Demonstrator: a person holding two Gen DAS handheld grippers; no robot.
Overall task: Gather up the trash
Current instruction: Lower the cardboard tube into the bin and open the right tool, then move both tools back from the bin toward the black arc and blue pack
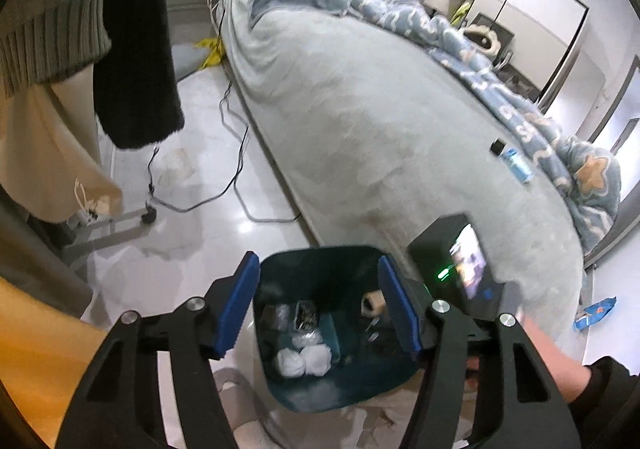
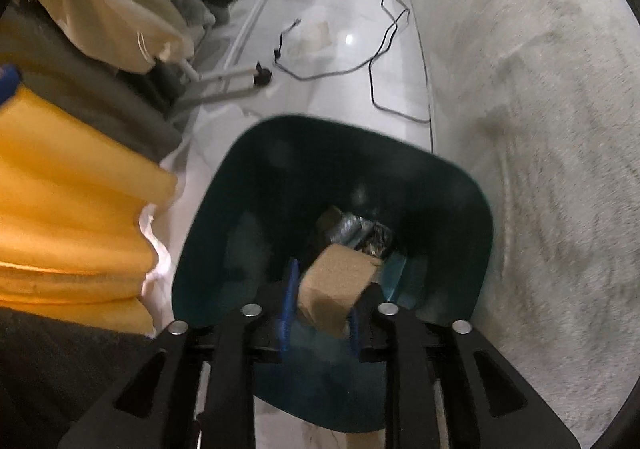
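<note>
A: Where is the right tool (image 2: 318,307)?

B: Above the dark teal plastic bin (image 2: 460,185), a brown cardboard piece (image 2: 336,285) between its parted jaws; whether the pads grip it, I cannot tell.

A: And the left tool (image 1: 320,299)?

B: Apart, empty. White paper wads (image 1: 304,361) lie below it in the bin. A blue wrapper (image 1: 596,313) on the floor, right of it, remains, I'd judge.
</note>
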